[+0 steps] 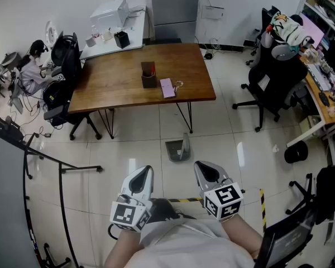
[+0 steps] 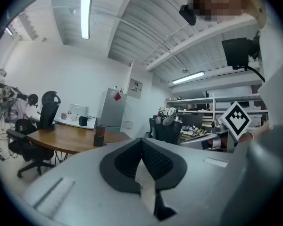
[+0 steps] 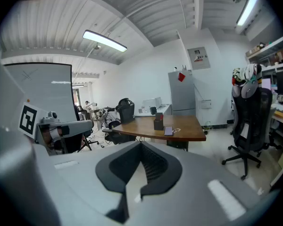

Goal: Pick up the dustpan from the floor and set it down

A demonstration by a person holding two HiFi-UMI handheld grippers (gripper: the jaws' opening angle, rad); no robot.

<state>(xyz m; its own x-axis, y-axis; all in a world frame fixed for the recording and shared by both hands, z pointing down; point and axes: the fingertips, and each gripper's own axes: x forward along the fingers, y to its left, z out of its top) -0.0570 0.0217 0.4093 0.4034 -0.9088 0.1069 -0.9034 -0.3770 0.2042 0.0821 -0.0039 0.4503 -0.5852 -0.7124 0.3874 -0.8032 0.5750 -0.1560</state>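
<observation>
The grey dustpan (image 1: 178, 149) stands on the pale tiled floor just in front of the wooden table (image 1: 117, 82), its handle upright. Both grippers are held low and close to the person's body, well short of the dustpan. My left gripper (image 1: 143, 175) sits at its lower left and my right gripper (image 1: 205, 170) at its lower right. In the left gripper view the left gripper (image 2: 141, 141) has its dark pads meeting, with nothing between them. In the right gripper view the right gripper (image 3: 141, 145) is likewise shut and empty. The dustpan cannot be made out in either gripper view.
A pen holder (image 1: 148, 75) and a purple item (image 1: 167, 87) lie on the table. Office chairs stand at the right (image 1: 271, 82) and the left (image 1: 64, 66). A black metal rack (image 1: 61, 169) is at the left, and another black chair (image 1: 301, 228) at the lower right.
</observation>
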